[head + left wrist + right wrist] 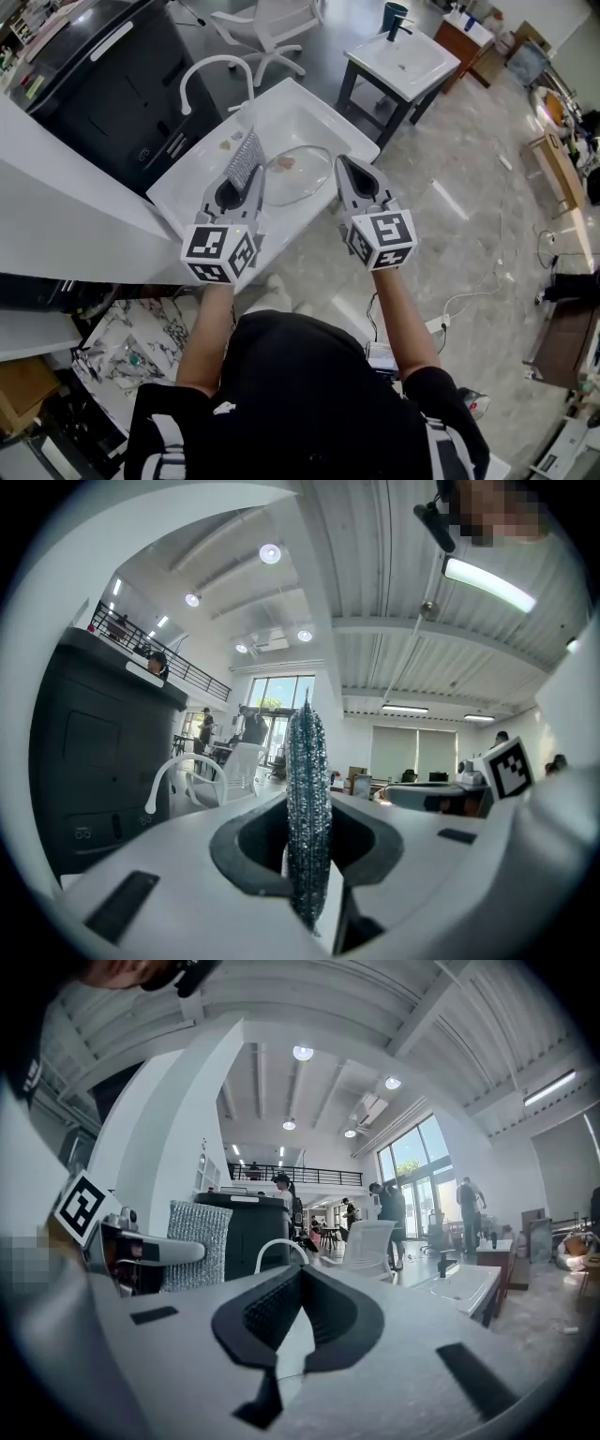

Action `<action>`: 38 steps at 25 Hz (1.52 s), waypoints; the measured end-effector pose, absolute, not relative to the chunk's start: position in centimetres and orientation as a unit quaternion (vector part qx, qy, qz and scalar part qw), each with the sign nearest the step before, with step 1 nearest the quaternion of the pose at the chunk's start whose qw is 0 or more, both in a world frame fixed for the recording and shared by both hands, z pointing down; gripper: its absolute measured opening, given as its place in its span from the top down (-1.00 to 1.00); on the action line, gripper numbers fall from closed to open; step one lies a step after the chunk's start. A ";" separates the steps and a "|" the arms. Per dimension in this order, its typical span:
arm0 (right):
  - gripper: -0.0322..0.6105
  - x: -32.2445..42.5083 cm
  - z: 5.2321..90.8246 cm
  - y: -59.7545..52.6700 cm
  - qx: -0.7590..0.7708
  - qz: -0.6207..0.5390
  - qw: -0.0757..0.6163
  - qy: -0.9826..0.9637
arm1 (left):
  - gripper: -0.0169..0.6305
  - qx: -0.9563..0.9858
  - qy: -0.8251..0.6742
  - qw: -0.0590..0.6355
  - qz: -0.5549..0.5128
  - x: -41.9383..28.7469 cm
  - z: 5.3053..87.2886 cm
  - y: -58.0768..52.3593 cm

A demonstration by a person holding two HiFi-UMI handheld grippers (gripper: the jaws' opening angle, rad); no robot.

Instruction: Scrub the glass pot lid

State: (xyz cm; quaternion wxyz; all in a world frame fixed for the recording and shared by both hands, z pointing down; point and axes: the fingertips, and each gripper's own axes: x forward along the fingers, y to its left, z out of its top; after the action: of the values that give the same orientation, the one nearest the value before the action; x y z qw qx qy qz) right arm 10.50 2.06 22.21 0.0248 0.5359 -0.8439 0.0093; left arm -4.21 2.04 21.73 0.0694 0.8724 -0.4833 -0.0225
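Observation:
The glass pot lid lies flat in the white sink, below both grippers. My left gripper is shut on a silvery mesh scrubbing pad, which stands upright out of its tips over the lid's left edge. In the left gripper view the pad shows edge-on, clamped between the jaws of the left gripper. My right gripper hovers beside the lid's right edge, shut with nothing in it. In the right gripper view, its own jaws meet at the right gripper's tips, and the pad shows at the left.
A white curved faucet rises at the sink's back left. A big black cabinet stands to the left, a white chair behind, and a second small sink table at the back right. Small scraps lie in the basin.

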 end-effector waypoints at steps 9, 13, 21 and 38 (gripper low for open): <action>0.94 8.7 23.2 -3.3 0.528 0.021 0.041 -0.848 | 0.72 0.869 -0.487 0.084 -0.021 -5.7 22.5 -3.4; 0.94 8.1 23.8 -5.1 0.526 0.029 0.051 -0.849 | 0.72 0.871 -0.483 0.089 -0.027 -6.2 22.6 -4.9; 0.94 6.6 26.4 -8.0 0.525 0.044 0.078 -0.846 | 0.72 0.872 -0.474 0.119 -0.023 -7.7 25.7 -7.6; 0.94 5.6 33.4 -9.9 0.523 0.093 0.141 -0.835 | 0.72 0.875 -0.451 0.177 0.004 -8.5 32.2 -9.4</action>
State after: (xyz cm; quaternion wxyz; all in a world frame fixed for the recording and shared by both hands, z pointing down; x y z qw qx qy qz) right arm 5.62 -9.89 33.36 0.1413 0.5229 -0.8354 0.0933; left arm -8.55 -9.38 32.16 0.1768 0.8749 -0.4508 0.0041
